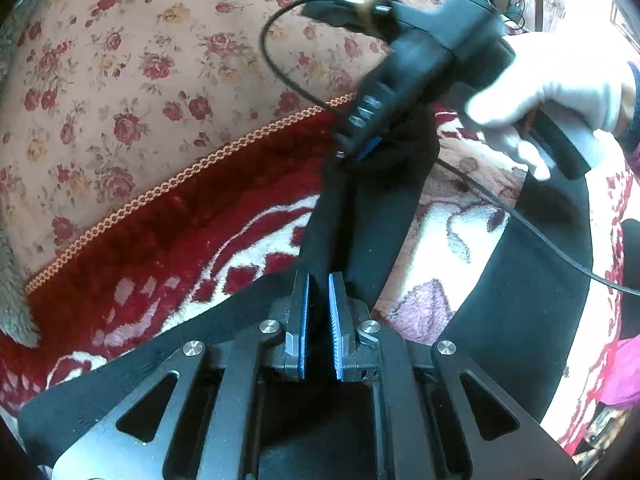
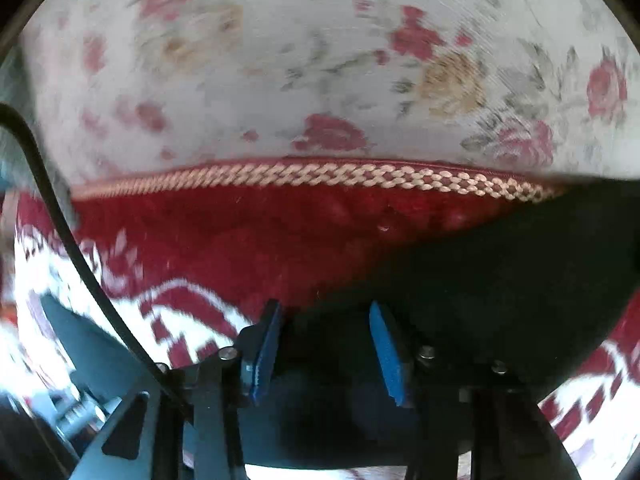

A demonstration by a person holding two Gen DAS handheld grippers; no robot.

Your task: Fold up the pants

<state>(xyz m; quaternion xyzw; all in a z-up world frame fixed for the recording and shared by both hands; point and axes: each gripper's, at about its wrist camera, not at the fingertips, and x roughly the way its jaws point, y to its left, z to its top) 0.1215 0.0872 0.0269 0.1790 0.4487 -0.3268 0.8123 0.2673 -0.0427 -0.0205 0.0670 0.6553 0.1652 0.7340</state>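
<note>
Black pants (image 1: 532, 280) lie on a red and white patterned blanket (image 1: 168, 240). My left gripper (image 1: 319, 300) is shut on a raised fold of the pants, which stretches taut up to my right gripper (image 1: 352, 148). The right gripper, held by a white-gloved hand (image 1: 560, 92), touches the far end of that fold. In the right wrist view the right gripper (image 2: 324, 332) has its blue pads (image 2: 386, 356) apart, with black pants fabric (image 2: 500, 280) between and beneath them. That view is blurred.
A floral sheet (image 1: 140, 60) covers the surface beyond the blanket's braided trim (image 1: 160, 192). A black cable (image 1: 520, 220) runs from the right gripper across the blanket. Grey fuzzy fabric (image 1: 12, 280) lies at the left edge. A pink item (image 1: 624, 372) sits at the right.
</note>
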